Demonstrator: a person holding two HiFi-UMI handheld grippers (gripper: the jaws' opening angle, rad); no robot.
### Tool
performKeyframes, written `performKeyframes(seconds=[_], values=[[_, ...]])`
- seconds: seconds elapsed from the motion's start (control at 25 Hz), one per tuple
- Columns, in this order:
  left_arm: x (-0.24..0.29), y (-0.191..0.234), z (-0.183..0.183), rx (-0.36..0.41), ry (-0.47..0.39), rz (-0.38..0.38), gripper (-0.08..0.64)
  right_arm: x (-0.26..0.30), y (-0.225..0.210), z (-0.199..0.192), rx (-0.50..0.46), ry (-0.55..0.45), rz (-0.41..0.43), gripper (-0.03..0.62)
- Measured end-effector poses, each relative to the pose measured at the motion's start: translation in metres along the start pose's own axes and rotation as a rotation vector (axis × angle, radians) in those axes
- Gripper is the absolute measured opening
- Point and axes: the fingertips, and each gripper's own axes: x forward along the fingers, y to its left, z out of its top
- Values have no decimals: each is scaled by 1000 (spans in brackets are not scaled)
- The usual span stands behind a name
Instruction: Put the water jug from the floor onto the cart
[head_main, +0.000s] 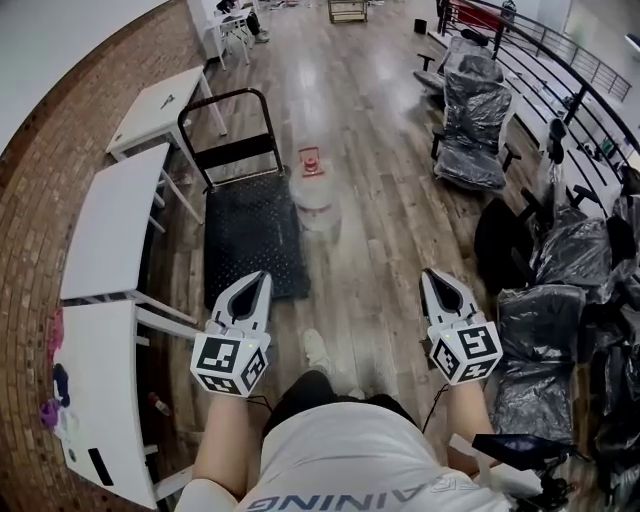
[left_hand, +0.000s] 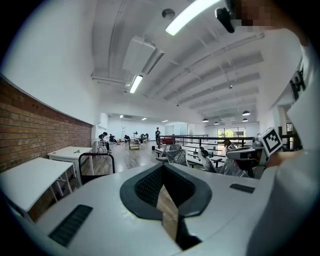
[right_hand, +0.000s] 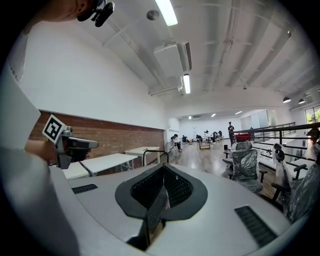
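Your left gripper (head_main: 262, 278) and right gripper (head_main: 428, 274) both have their jaws pressed together with nothing between them. At twelve o'clock from the left one lies the black flat platform cart (head_main: 250, 240). At one o'clock, the clear plastic water jug (head_main: 316, 205) with a red cap stands on the wooden floor (head_main: 380, 250), just beside the cart's right edge.

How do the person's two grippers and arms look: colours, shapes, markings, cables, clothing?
The left gripper and right gripper look alike: pale grey shells tapering to a point, each with a black teardrop inset on top. Behind each sits a cube of black-and-white square markers, with a thin dark cable trailing back. The forearms have no sleeves; the shirt is white with grey lettering.
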Motion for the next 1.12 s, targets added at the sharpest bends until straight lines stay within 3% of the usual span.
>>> performKeyframes(seconds=[0.24, 0.44, 0.72, 1.12], values=[[47, 10, -5, -33, 0, -36, 2, 29, -27, -2, -11, 45, -40, 6], [93, 35, 1, -56, -12, -43, 2, 72, -40, 4, -40, 75, -22, 6], [145, 94, -7, -90, 11, -19, 2, 156, -40, 11, -69, 97, 28, 6], [202, 201, 13, -84, -4, 8, 2, 282, -17, 41, -91, 82, 69, 6]])
